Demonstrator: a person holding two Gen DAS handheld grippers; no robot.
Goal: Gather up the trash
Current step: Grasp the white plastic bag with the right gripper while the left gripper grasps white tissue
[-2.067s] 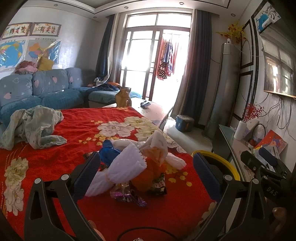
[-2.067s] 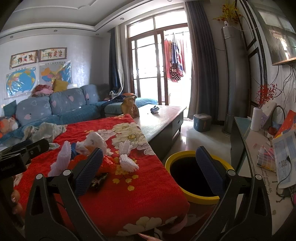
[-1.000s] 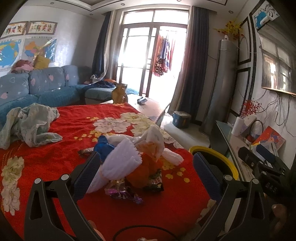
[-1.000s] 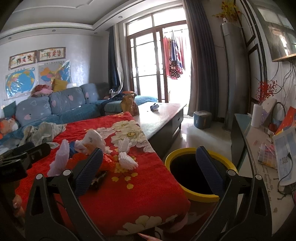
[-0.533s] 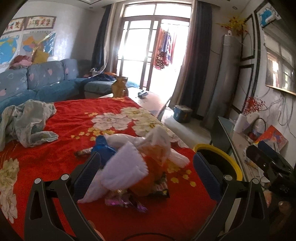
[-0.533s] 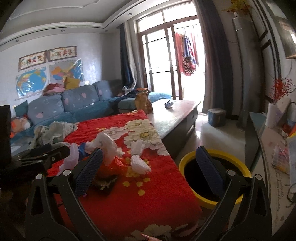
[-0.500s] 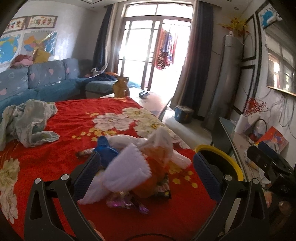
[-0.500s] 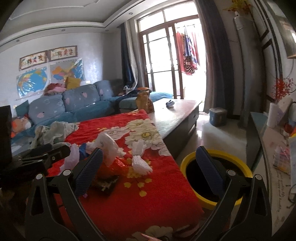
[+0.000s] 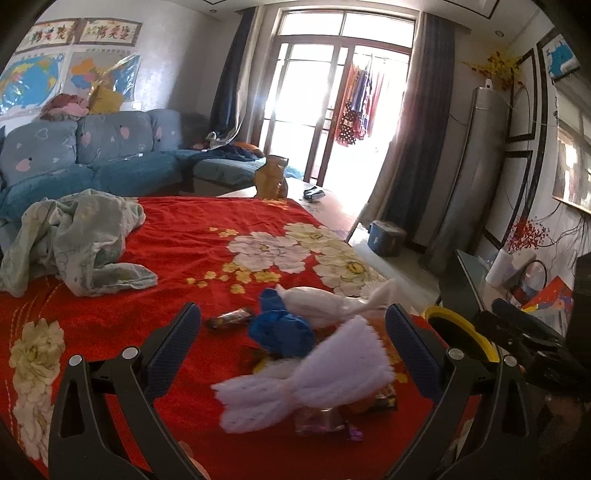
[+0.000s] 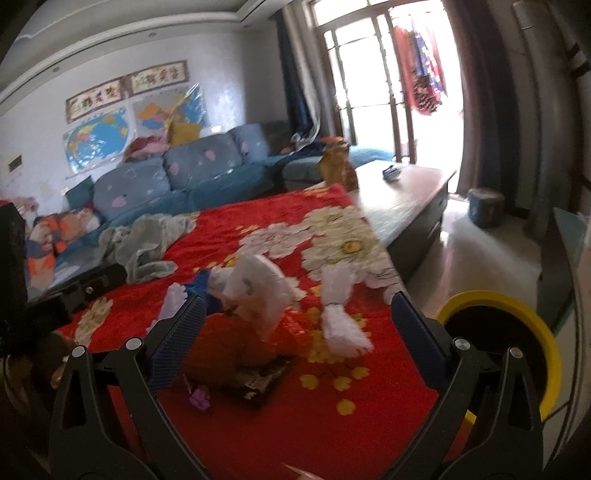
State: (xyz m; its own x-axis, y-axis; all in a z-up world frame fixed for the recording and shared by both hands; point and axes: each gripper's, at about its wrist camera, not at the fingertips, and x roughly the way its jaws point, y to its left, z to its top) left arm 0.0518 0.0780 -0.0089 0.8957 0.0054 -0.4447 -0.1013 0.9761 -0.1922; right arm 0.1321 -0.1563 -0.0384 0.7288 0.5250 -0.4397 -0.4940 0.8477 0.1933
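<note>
Currently both claws, left claw [image 9: 291, 328] and right claw [image 10: 297, 314], stand wide apart and hold nothing. Wrappers [image 9: 306, 384] lie heaped on the red cloth [image 9: 192, 236], near the yellow-rimmed bin [image 10: 517, 325] beside the bench.

Legible text: none. Two long framed wall banners [image 9: 79, 34] at upper left of the frame carry red characters, too blurred to read; snack wrappers' print likewise unreadable.

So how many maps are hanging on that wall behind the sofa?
2. A world map hangs on the left, above the blue sofa. A multicoloured map hangs just to its right. Nothing suggests that another is hidden.
</note>
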